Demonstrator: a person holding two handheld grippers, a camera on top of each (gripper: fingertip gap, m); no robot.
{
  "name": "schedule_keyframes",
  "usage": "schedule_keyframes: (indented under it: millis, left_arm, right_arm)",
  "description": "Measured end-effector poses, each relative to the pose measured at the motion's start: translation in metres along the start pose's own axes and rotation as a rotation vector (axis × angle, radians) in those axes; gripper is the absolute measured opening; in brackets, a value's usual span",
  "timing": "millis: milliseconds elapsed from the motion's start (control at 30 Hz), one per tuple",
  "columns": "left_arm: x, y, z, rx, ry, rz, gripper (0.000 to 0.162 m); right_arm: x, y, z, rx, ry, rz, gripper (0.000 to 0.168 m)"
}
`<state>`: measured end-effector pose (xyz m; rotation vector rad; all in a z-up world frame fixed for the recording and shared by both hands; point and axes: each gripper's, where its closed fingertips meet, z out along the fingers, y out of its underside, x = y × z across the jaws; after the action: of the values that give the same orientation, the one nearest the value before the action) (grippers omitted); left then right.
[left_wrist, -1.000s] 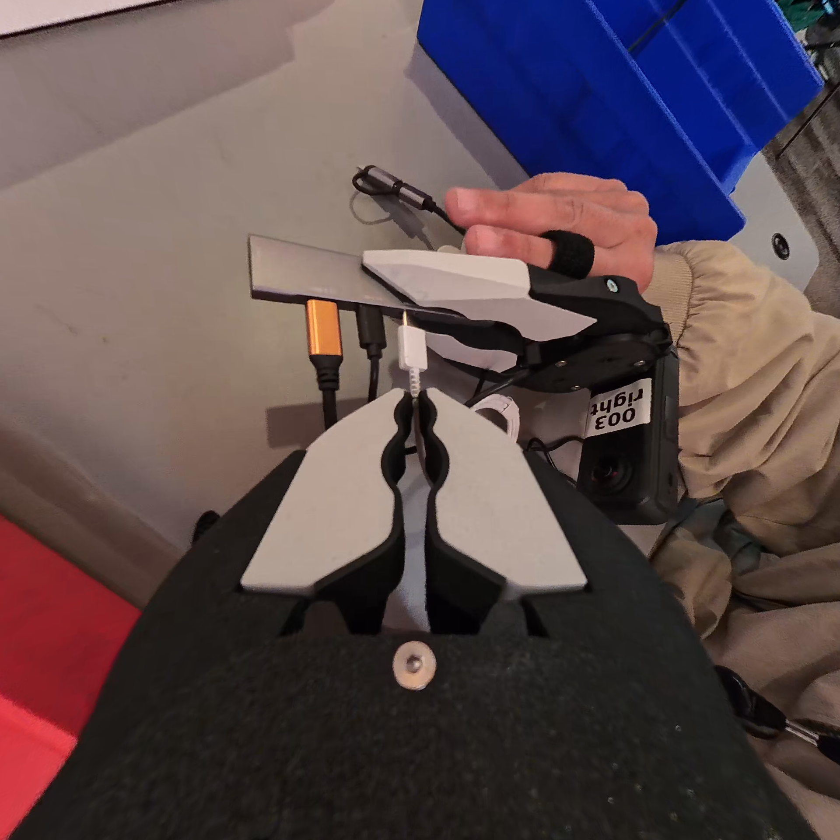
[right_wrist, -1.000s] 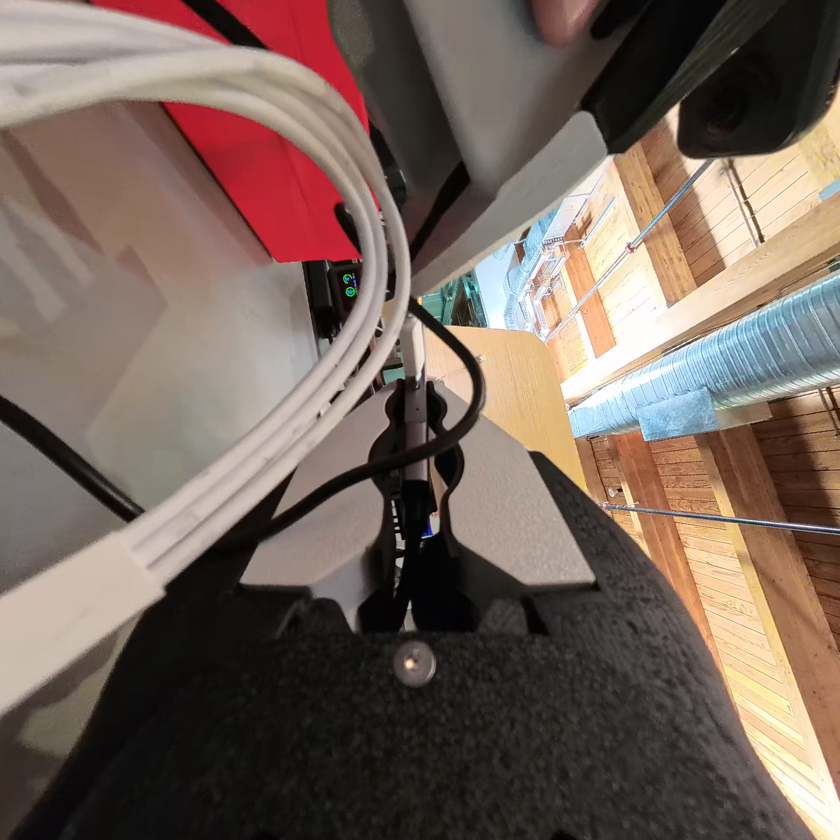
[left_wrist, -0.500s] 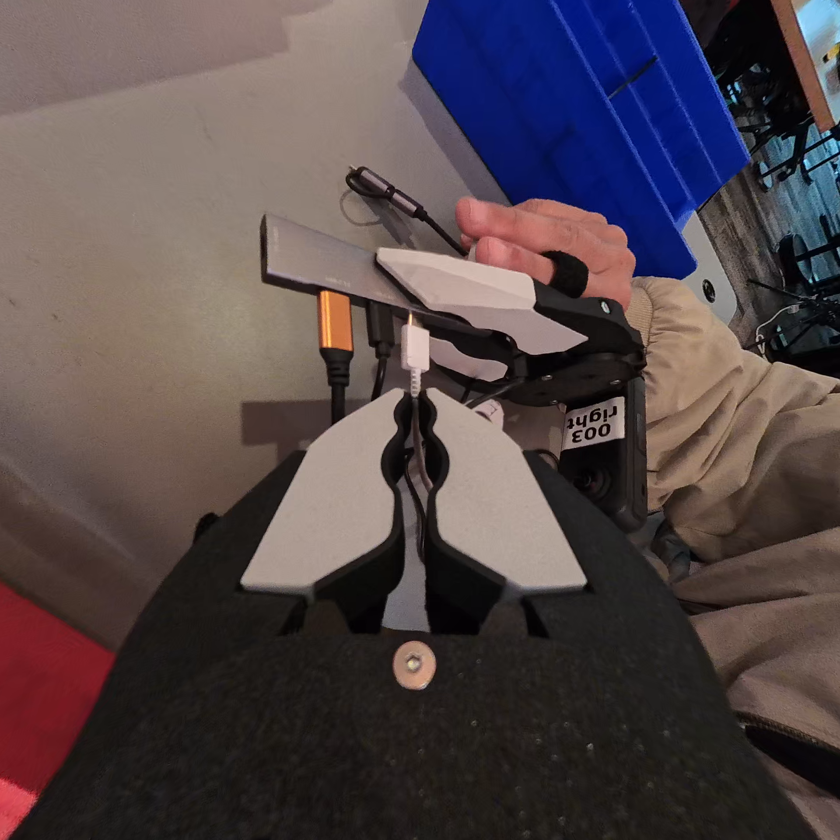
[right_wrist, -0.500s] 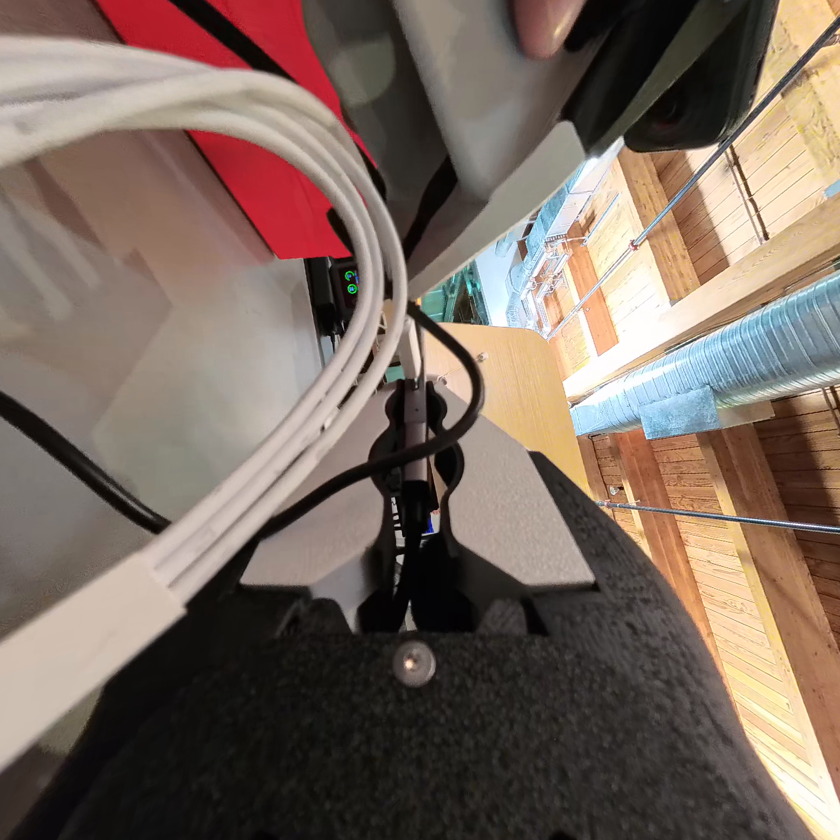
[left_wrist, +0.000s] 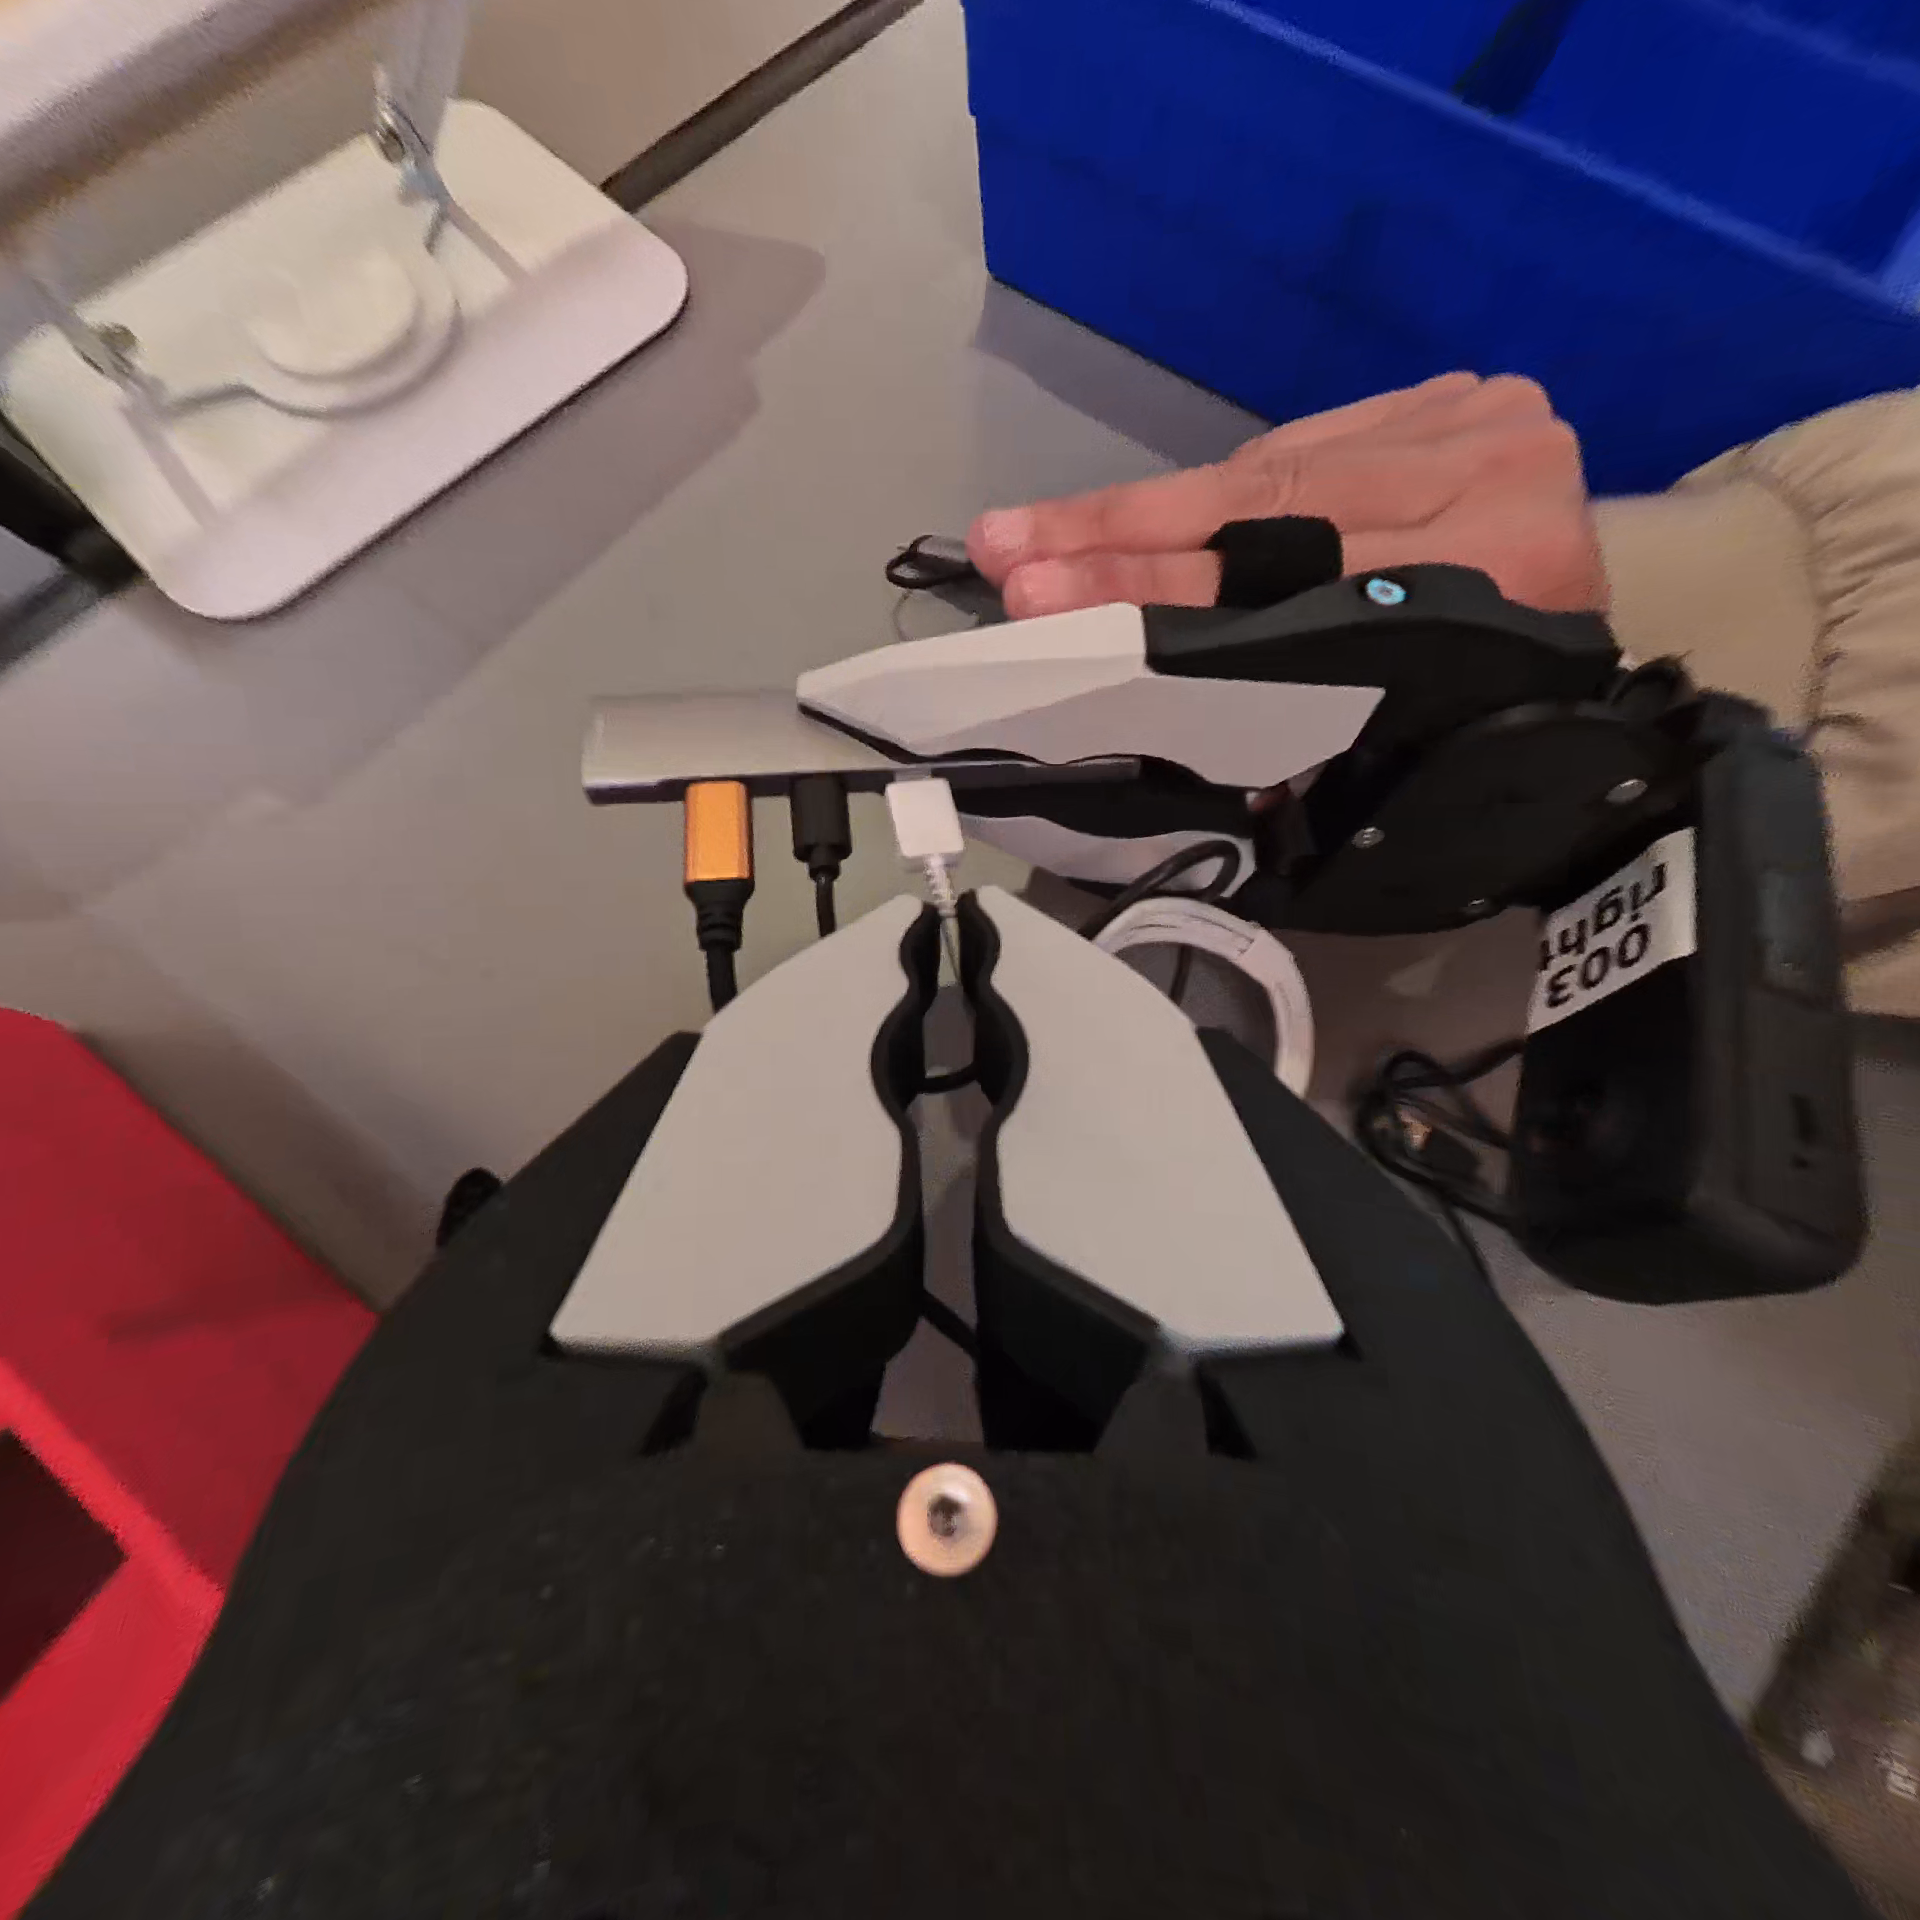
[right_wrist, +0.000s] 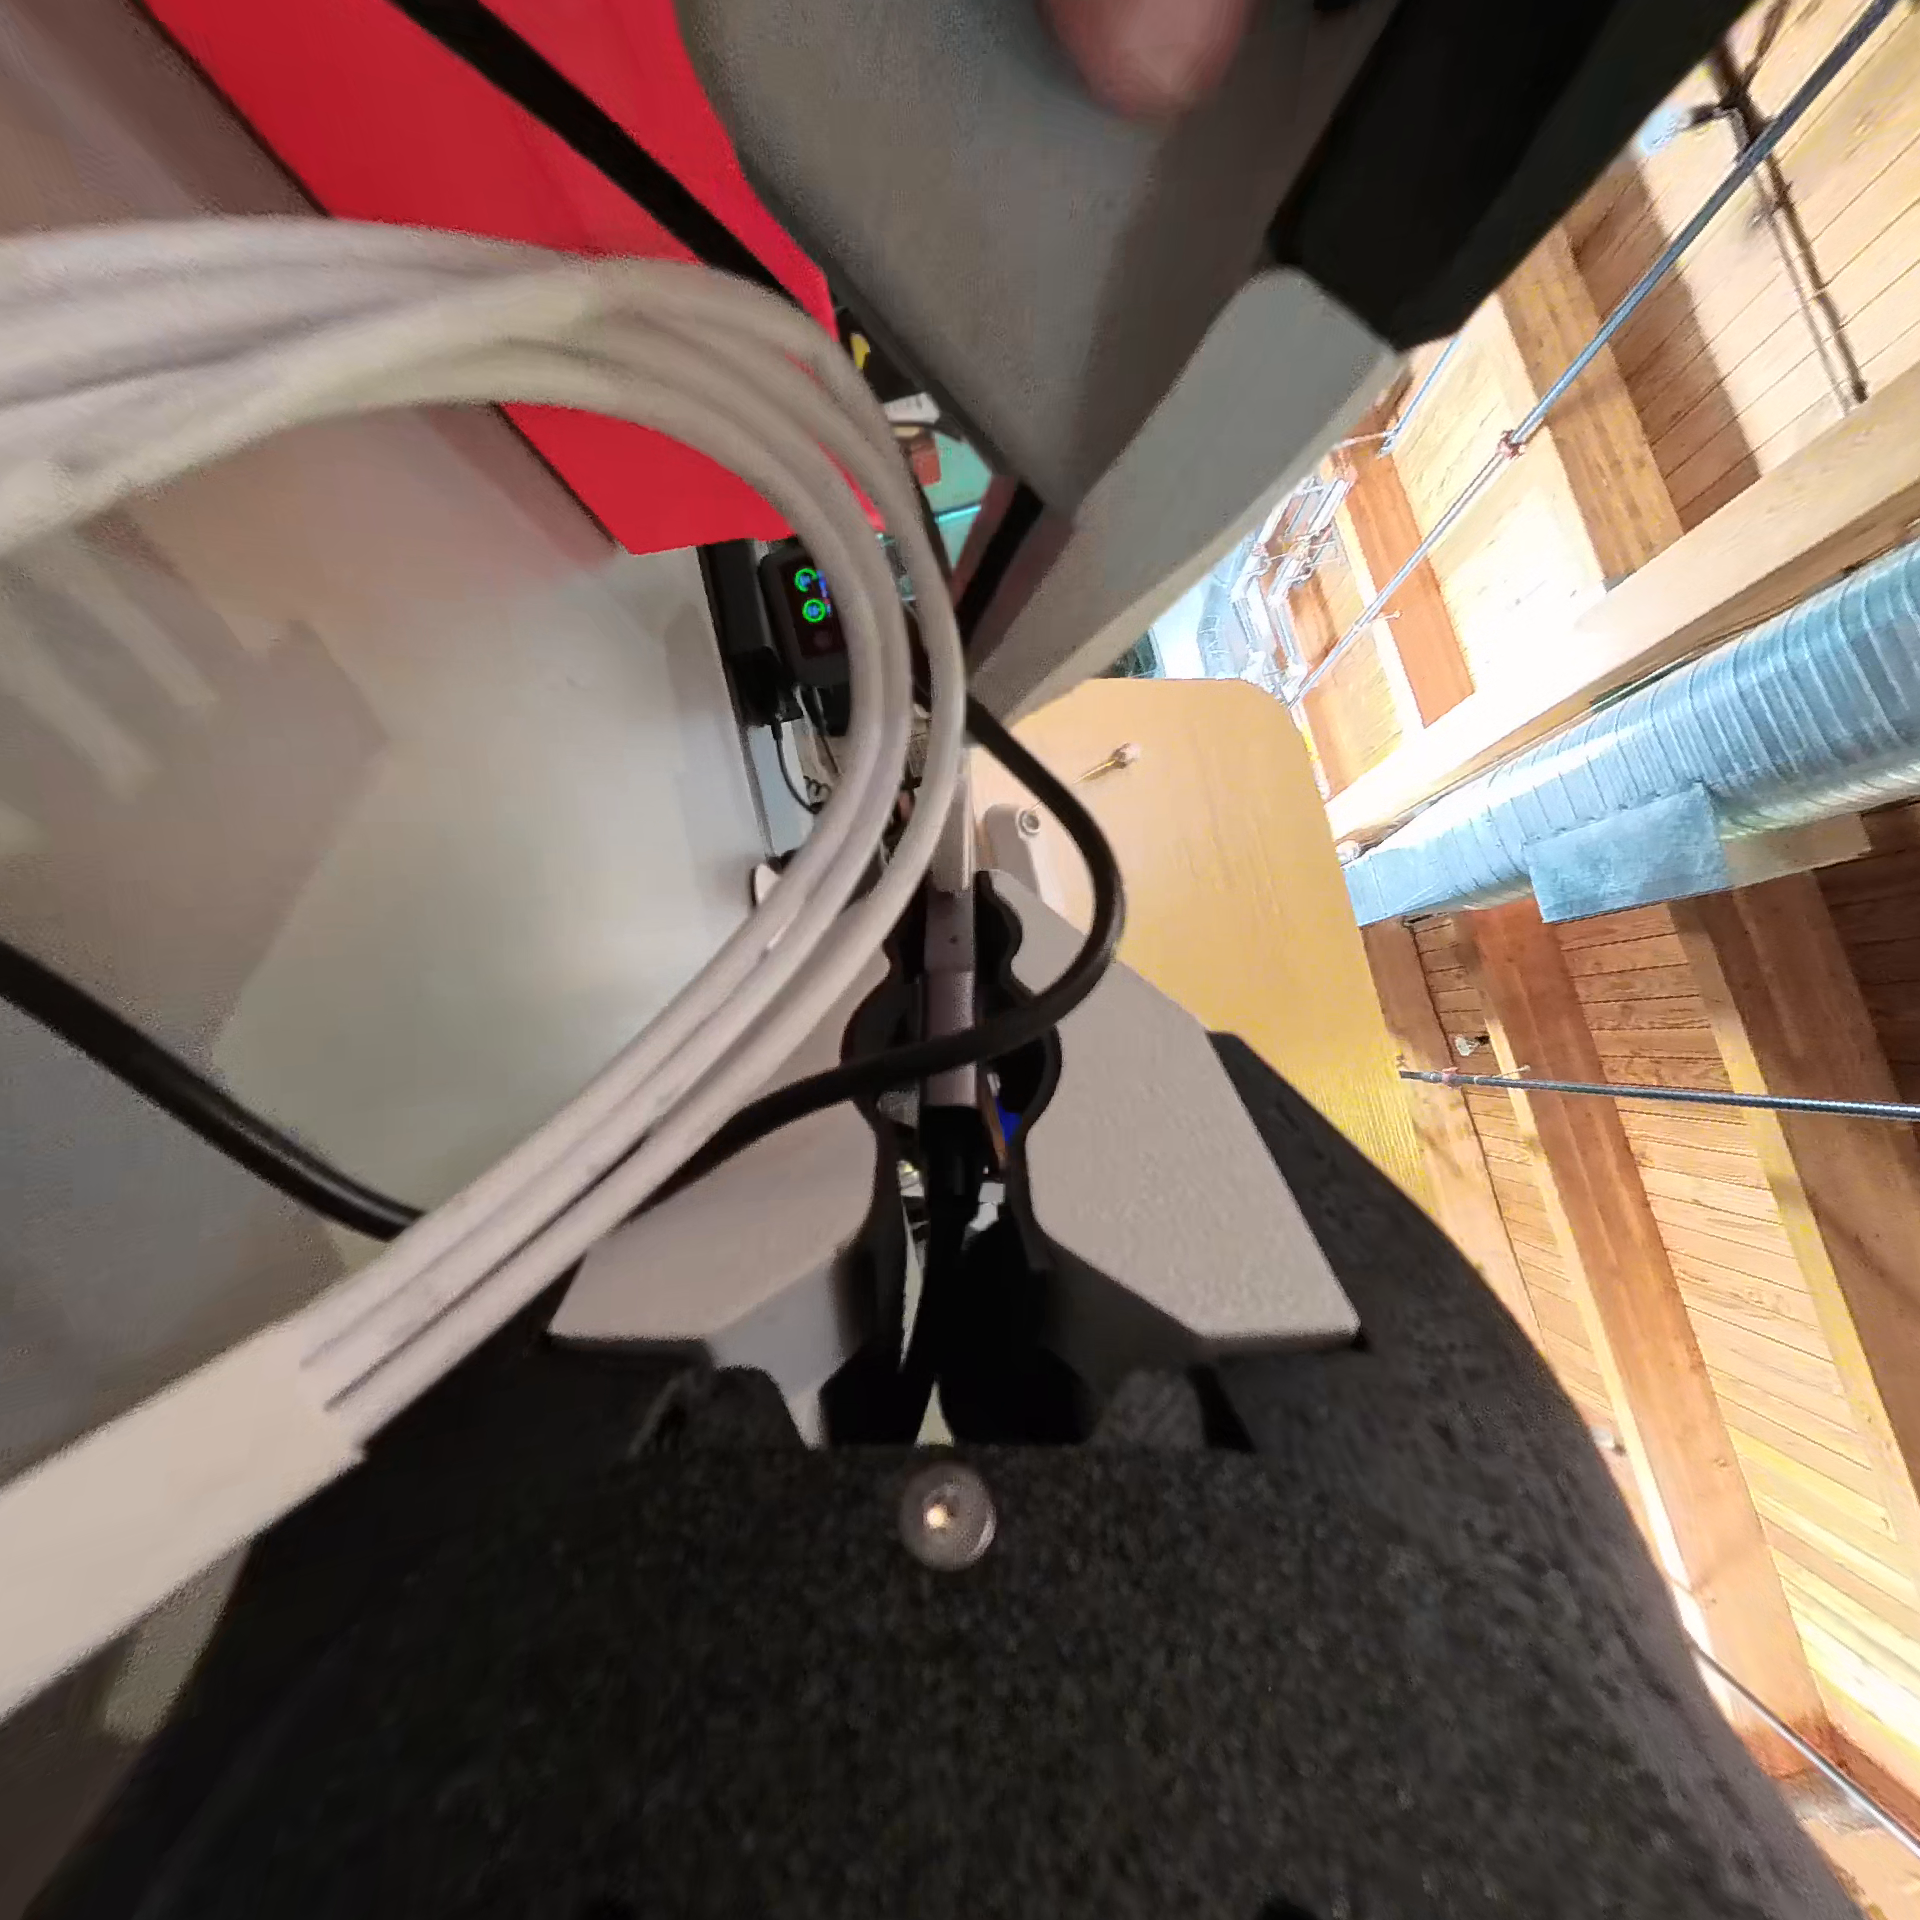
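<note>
Currently, nearest: left gripper (left_wrist: 951, 914) pressed together on the thin white cable (left_wrist: 943, 883), just behind its white plug (left_wrist: 923, 816). That plug sits in the grey hub (left_wrist: 707, 732), right of the black plug (left_wrist: 821, 821) and orange plug (left_wrist: 717, 831). Right gripper (right_wrist: 958, 935) clamps the hub from the right, clear of the table (left_wrist: 416, 831). Far: white stand (left_wrist: 364, 343) left, blue bin (left_wrist: 1351, 208) right.

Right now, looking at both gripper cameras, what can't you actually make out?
- Left wrist view: the right gripper covers the far end of the grey hub.
- Left wrist view: the white cable runs between the left gripper fingertips; the grip itself is hidden.
- Right wrist view: blurred white cable loops cover the table.
</note>
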<state>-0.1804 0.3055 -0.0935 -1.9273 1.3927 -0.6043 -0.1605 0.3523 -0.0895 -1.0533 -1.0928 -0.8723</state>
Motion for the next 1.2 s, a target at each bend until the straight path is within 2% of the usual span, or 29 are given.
schedule_keyframes:
  millis: [33,133,200,400,667,700,900,1033,1200]
  left_arm:
    - [-0.001,0.000,0.001,0.008,-0.030,0.039,0.003]
    - [-0.002,-0.002,0.001,0.032,-0.068,0.076,0.003]
    - [-0.005,0.005,0.006,-0.006,-0.073,0.062,0.002]
    - [-0.010,0.001,0.006,0.054,-0.135,0.078,0.002]
    - [-0.007,-0.003,0.000,0.103,0.004,-0.006,0.002]
    - [-0.006,-0.005,-0.002,0.107,0.004,0.006,0.002]
    - [-0.008,0.004,0.008,0.060,-0.082,0.105,0.003]
    - [-0.005,-0.004,0.005,0.117,-0.046,0.050,0.003]
    - [-0.003,-0.009,0.003,0.122,-0.116,0.126,0.004]
  right_arm:
    - [-0.001,0.000,0.000,-0.006,-0.004,-0.001,0.003]
    - [0.000,0.002,0.000,-0.021,-0.013,0.024,0.004]
    - [-0.001,0.001,-0.001,-0.029,-0.007,0.001,0.006]
    - [0.004,0.001,0.001,-0.053,0.019,-0.023,0.007]
    - [0.001,-0.002,0.000,-0.031,0.012,-0.007,0.003]
    - [0.000,-0.003,0.000,-0.027,0.009,0.005,0.007]
    - [-0.005,-0.001,0.001,-0.036,0.001,-0.014,0.007]
    - [0.002,0.001,0.000,-0.022,0.023,0.029,0.007]
    - [0.007,0.003,-0.001,0.003,0.030,0.049,0.006]
